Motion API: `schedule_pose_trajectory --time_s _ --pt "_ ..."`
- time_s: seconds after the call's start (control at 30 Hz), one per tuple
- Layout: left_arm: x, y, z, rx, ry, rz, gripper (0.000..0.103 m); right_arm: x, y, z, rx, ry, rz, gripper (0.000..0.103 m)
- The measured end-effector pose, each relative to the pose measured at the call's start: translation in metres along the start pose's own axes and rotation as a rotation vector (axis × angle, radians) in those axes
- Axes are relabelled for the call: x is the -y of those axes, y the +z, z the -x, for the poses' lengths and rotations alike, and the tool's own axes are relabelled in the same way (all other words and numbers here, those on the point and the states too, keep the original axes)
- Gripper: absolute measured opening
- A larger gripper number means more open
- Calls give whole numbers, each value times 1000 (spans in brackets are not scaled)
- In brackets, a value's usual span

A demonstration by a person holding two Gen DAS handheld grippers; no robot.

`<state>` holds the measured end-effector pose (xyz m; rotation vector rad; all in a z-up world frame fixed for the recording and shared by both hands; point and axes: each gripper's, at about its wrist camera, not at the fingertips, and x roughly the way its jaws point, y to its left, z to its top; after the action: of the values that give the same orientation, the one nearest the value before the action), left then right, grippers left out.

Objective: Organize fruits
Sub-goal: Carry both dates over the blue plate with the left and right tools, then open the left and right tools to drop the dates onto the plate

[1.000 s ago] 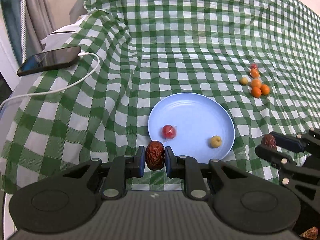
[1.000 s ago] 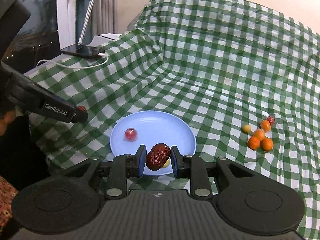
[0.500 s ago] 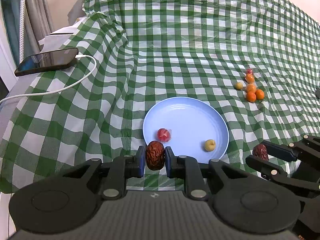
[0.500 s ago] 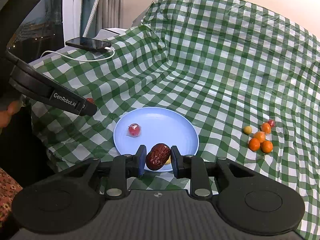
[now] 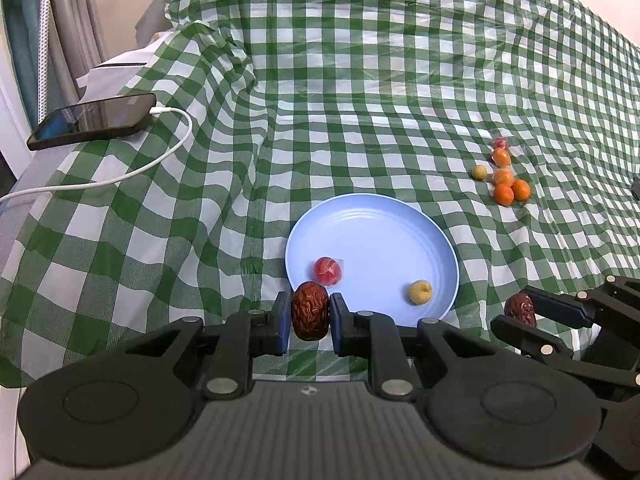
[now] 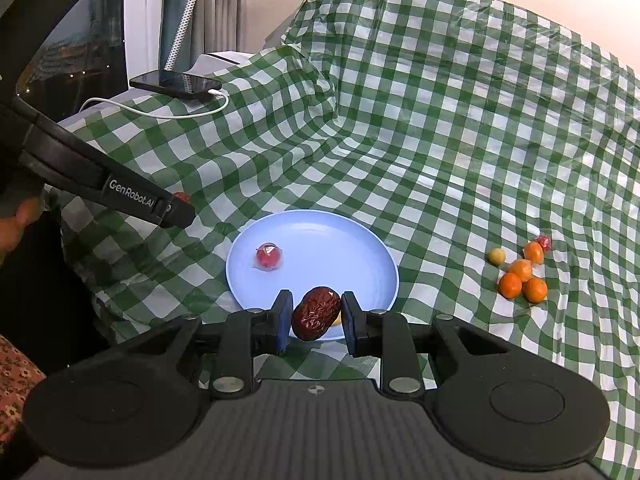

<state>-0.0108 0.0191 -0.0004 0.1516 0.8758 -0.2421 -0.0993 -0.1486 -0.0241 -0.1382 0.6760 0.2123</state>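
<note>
Currently both grippers loaded: my left gripper (image 5: 310,317) is clamped on a wrinkled red date (image 5: 309,315), held at the near-left rim of the blue plate (image 5: 400,216); my right gripper (image 6: 314,319) pinches a second red date (image 6: 315,313), sitting skewed between the pads, over the plate's near edge. On the plate: a wrapped red fruit (image 5: 328,270) near-left and a small yellow fruit (image 5: 420,291) near-right. Off the plate, well to its right on the checked cloth (image 5: 360,80): a cluster of small oranges (image 5: 509,186), another yellow fruit (image 5: 479,171), one more wrapped red fruit (image 5: 499,143). Risks: the right date is gripped off-axis, so it could twist out on release and roll off the rim. The left date is barely over the plate, so opening here likely drops it on the cloth. The cloth is wrinkled and sloping, so anything missing the plate may roll. Both grippers converging on the same near rim could collide.
</note>
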Motion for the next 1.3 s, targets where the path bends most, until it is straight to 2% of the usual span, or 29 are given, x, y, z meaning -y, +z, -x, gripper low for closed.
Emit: schedule_pose_trajectory --time_s 0.5,0.77,1.0,1.3 --pt "-1 0 -5 -6 1 5 22 2 0 -6 -13 -5 -16 28" --pt "-3 15 -14 3 3 13 22 3 4 -17 -16 -16 -12 28" --pt "1 31 -34 -8 7 -1 22 5 10 -39 -27 -16 -24 28" --pt "8 47 -79 -67 0 -28 22 22 16 -80 -70 -17 -53 28"
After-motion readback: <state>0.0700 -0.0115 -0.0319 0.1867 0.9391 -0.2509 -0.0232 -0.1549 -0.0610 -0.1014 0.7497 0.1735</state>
